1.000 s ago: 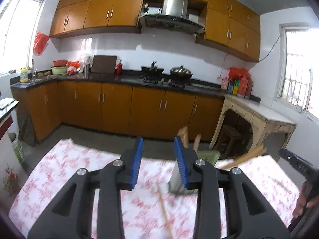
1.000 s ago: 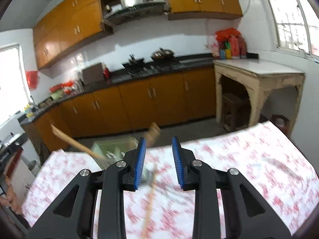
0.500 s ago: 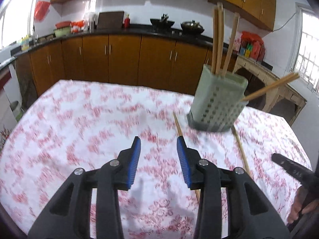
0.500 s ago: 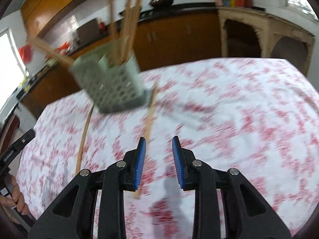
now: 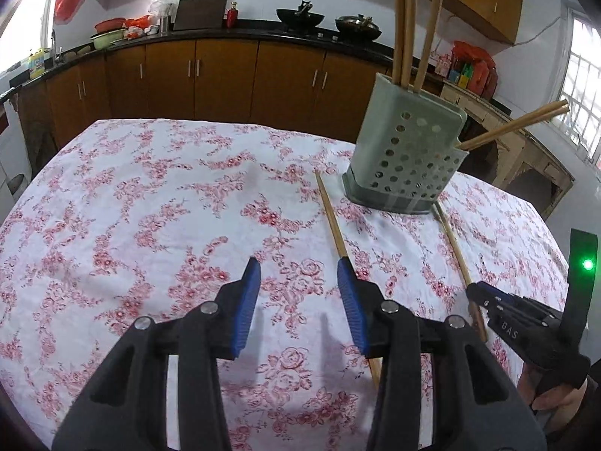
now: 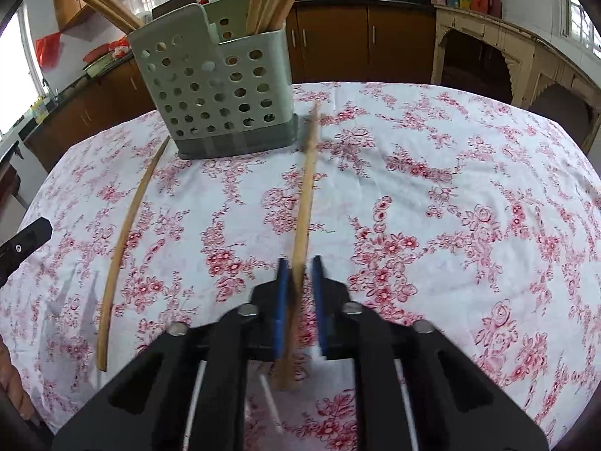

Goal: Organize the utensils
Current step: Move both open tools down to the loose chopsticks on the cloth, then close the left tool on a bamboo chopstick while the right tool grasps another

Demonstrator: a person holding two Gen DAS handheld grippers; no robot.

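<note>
A grey-green perforated utensil holder (image 5: 407,158) (image 6: 221,101) stands on the floral tablecloth with several wooden chopsticks (image 5: 403,22) upright in it. Two loose chopsticks lie on the cloth. My left gripper (image 5: 298,293) is open and empty, low over the cloth, with one loose chopstick (image 5: 330,218) just by its right finger. My right gripper (image 6: 298,282) has its jaws closed around the other loose chopstick (image 6: 306,188), whose tip points at the holder. The second loose chopstick (image 6: 127,225) lies to its left. The right gripper also shows in the left wrist view (image 5: 526,323).
The table (image 5: 131,206) is covered with a white cloth with red flowers. Brown kitchen cabinets (image 5: 225,75) and a dark counter with pots stand behind. A pale side table (image 6: 488,49) stands at the right.
Both grippers have dropped toward the table and tilted down. The right gripper has narrowed around a loose chopstick. The left gripper stays open.
</note>
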